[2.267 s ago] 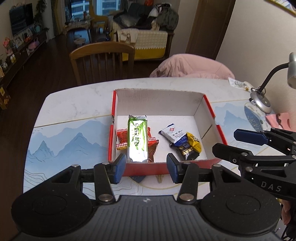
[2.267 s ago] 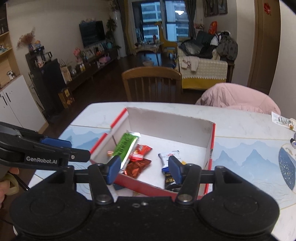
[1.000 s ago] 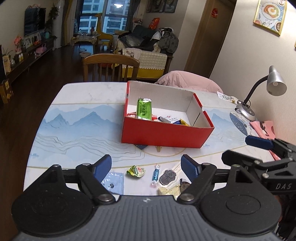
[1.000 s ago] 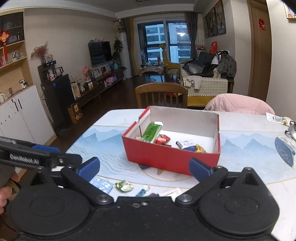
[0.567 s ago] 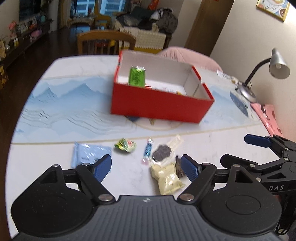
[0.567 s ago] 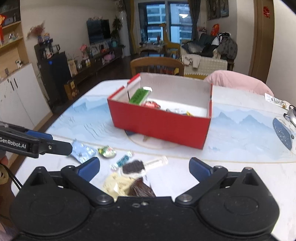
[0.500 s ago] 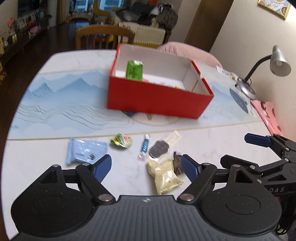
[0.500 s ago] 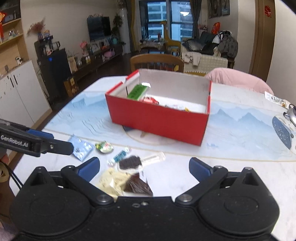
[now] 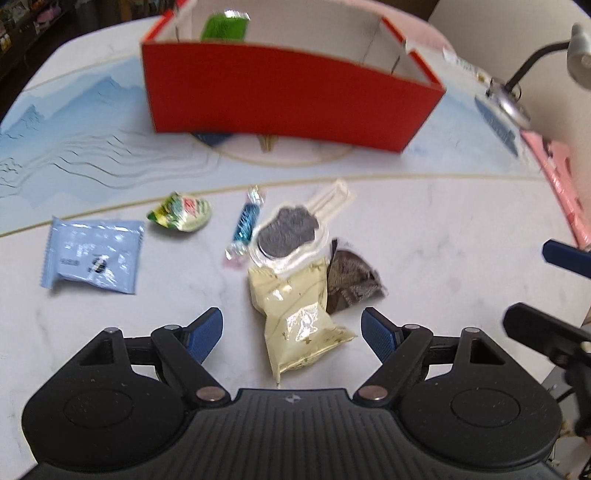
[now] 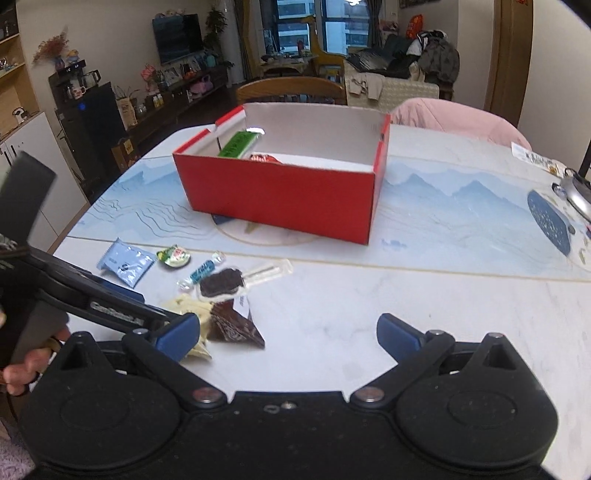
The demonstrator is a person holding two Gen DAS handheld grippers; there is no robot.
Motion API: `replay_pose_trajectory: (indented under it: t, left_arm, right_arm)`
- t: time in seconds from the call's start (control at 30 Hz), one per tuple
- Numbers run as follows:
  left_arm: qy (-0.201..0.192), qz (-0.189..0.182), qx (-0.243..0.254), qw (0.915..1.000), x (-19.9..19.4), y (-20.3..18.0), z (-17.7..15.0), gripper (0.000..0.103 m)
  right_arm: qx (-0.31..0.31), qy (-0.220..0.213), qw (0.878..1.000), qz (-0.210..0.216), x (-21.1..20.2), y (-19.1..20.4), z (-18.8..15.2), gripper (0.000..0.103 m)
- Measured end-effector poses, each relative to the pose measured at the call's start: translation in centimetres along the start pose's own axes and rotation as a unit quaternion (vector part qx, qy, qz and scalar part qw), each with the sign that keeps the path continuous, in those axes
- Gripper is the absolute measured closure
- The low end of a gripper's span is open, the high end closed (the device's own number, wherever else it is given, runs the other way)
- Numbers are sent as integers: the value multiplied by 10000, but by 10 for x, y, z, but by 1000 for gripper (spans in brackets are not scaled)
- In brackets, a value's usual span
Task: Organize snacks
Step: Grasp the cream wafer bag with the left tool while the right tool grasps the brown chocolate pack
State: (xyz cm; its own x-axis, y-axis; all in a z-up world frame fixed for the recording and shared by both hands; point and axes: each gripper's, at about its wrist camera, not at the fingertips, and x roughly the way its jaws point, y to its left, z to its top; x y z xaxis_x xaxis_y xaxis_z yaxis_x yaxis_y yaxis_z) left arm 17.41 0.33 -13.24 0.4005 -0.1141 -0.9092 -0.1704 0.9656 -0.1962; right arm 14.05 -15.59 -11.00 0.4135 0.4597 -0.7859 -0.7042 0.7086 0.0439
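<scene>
A red cardboard box (image 9: 288,96) (image 10: 280,199) stands mid-table with a green bar (image 9: 225,26) leaning inside. Loose snacks lie in front of it: a light blue packet (image 9: 92,254), a green-white candy (image 9: 181,216), a blue twist candy (image 9: 245,221), a dark cookie in a clear wrapper (image 9: 288,232), a cream packet (image 9: 299,317) and a brown packet (image 9: 351,280). My left gripper (image 9: 292,330) is open and points steeply down, with the cream packet's near end between its fingers, untouched. My right gripper (image 10: 289,332) is open, just right of the brown packet (image 10: 236,325).
A desk lamp (image 9: 576,55) and a pink item (image 9: 565,184) sit at the table's right edge. A wooden chair (image 10: 291,90) and a pink-covered chair (image 10: 461,118) stand behind the table. A hand (image 10: 18,373) holds the left gripper at the left.
Both grippers have sunk and tipped down toward the loose snacks. The cream packet now lies between the left gripper's fingers. The box and snacks have not moved.
</scene>
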Motion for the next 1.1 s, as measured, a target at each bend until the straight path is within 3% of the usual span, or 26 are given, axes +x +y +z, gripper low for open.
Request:
replay_pose_trajectory:
  t: [0.17, 0.23, 0.47, 0.5, 0.57, 0.7, 1.1]
  left_arm:
    - [257, -103, -32, 9996, 16, 2, 2, 22]
    - [345, -192, -122, 9991, 20, 5, 3, 30]
    - [532, -593, -524, 9954, 23, 20, 9, 39]
    - [533, -601, -559, 9952, 23, 22, 10, 44]
    - [539, -552, -608, 9952, 23, 25, 11, 54]
    - [491, -457, -686, 9954, 20, 33, 9, 59]
    - [397, -234, -917, 9947, 3, 59, -8, 62]
  right_arm:
    - [-35, 121, 9999, 70, 5, -1, -3, 2]
    - [-77, 160, 9998, 116, 8, 1, -3, 2]
    - [-276, 323, 9986, 311, 22, 10, -2, 5]
    - [-297, 351, 9983, 349, 25, 11, -2, 5]
    - [-367, 407, 9977, 397, 30, 13, -1, 7]
    - [-509, 506, 9966, 407, 44, 18, -1, 10]
    - [-880, 850, 9911, 517, 101, 45, 3, 31]
